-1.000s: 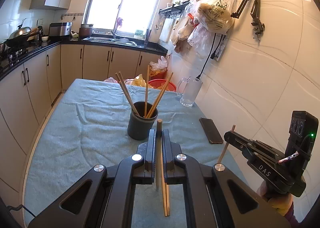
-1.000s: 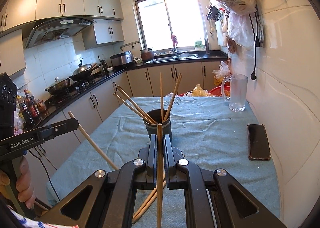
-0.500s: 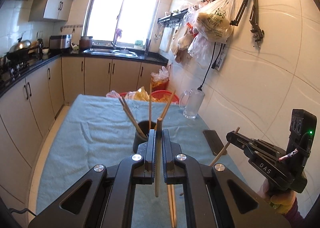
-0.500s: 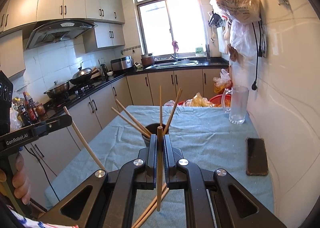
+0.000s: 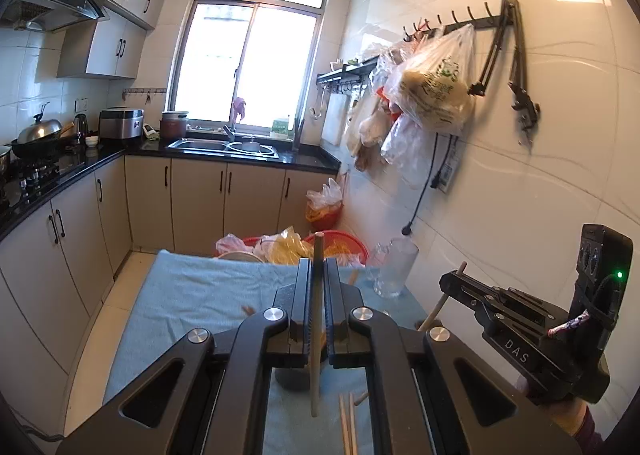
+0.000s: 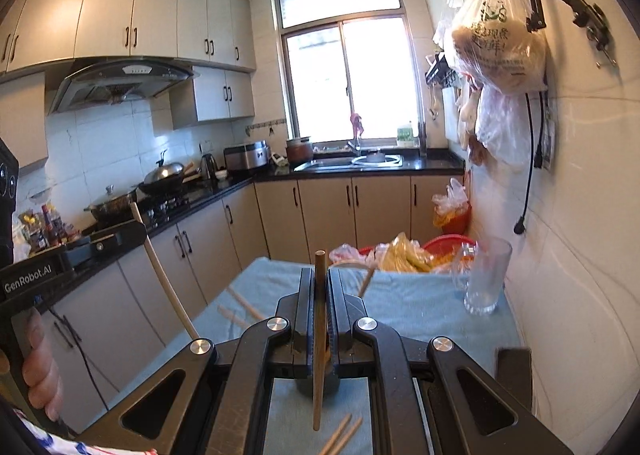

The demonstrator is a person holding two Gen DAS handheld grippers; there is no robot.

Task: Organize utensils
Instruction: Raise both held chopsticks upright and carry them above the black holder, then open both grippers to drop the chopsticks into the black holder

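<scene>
My left gripper [image 5: 315,279] is shut on a wooden chopstick [image 5: 316,319] that stands upright between its fingers, lifted above the blue-cloth table [image 5: 192,295]. My right gripper [image 6: 319,287] is shut on another wooden chopstick [image 6: 319,339], also upright and lifted. The dark utensil cup [image 6: 316,385] is mostly hidden behind the right gripper's fingers; chopstick tips [image 6: 240,301] stick out from it. Loose chopsticks [image 5: 347,423] lie on the cloth below. Each gripper shows in the other's view, the right one [image 5: 460,275] and the left one [image 6: 138,221], each with its chopstick.
A glass pitcher [image 6: 486,279] stands at the table's far right by the tiled wall. A phone [image 6: 514,369] lies on the right edge. A red basin with bags [image 5: 320,245] sits past the far end. Cabinets and a stove counter [image 5: 44,179] run along the left.
Both grippers have risen and tilted up with their chopsticks. The cup has dropped behind the fingers, and the view now shows more of the window and wall.
</scene>
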